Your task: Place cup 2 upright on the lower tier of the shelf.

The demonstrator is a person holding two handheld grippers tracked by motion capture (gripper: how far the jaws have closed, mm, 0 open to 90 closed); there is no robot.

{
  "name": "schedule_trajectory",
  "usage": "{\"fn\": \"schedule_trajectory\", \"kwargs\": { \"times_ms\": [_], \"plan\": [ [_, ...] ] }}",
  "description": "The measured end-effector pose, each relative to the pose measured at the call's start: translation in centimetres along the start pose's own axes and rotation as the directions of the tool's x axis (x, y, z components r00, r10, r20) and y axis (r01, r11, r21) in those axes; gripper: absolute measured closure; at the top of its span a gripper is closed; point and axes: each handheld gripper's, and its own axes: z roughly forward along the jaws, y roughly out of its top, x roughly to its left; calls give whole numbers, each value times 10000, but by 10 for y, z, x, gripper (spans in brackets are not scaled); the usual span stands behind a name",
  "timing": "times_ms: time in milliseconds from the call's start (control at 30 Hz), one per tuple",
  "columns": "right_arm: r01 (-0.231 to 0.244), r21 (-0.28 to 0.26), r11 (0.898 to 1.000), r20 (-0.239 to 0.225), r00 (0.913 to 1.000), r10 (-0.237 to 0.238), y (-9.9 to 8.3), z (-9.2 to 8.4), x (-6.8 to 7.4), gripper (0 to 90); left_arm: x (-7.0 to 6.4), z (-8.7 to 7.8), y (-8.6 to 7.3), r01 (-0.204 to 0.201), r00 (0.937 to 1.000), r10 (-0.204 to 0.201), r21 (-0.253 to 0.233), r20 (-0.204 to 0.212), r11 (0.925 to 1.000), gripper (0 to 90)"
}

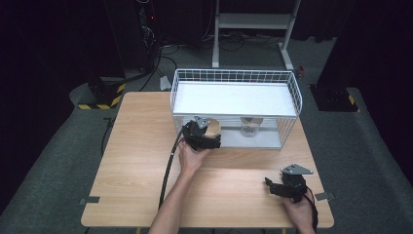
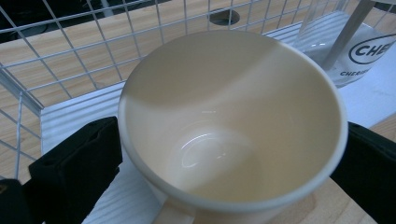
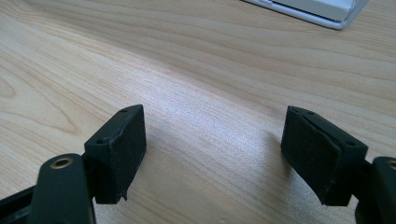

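Between the left gripper's point(image 2: 224, 154) spread jaws stands one cream cup point(image 2: 233, 126), pads just clear of its walls; one glass point(image 2: 359, 51) is beyond. Back straight out without nudging it. From above, that cup point(image 1: 212, 127) sits on the wire rack's point(image 1: 234, 75) lower shelf. Right gripper point(image 3: 215, 154): jaws apart, empty, over bare table point(image 3: 196, 60).
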Motion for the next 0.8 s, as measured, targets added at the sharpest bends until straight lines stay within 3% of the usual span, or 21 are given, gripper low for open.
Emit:
{"fn": "schedule_trajectory", "kwargs": {
  "times_ms": [233, 333, 367, 400, 500, 533, 567, 800],
  "plan": [
    [-5, 0, 10000, -2, 10000, 5, 0, 0, 0, 225, 2, -3, -2, 202, 9995, -206, 174, 237, 9996, 2],
    [-4, 0, 10000, -3, 10000, 4, 0, 0, 0, 225, 3, -5, -3, 255, 9996, -256, 152, 102, 9996, 1],
    [-1, -1, 10000, -3, 10000, 1, 0, 0, 0, 225, 3, -5, -4, 357, 9985, -365, 204, 404, 9992, 1],
    [-4, 1, 10000, -2, 10000, 4, 0, 0, 0, 225, 3, -5, -4, 376, 9983, -384, 198, 434, 9991, 1],
    [-3, 0, 10000, -3, 10000, 3, 0, 0, 0, 225, 5, -8, -5, 83, 9996, -89, 227, 266, 9997, 1],
    [-2, 0, 10000, -3, 10000, 2, 0, 0, 0, 225, 5, -8, -6, 230, 9989, -239, 232, 402, 9995, 1],
    [-6, 2, 10000, -4, 10000, 6, 0, 0, 0, 225, 6, -9, -6, 117, 9996, -123, 213, 257, 9997, 1],
    [-5, 1, 10000, -4, 10000, 5, 0, 0, 0, 225, 9, -15, -11, 206, 9994, -211, 183, 283, 9996, 2]
  ]
}}
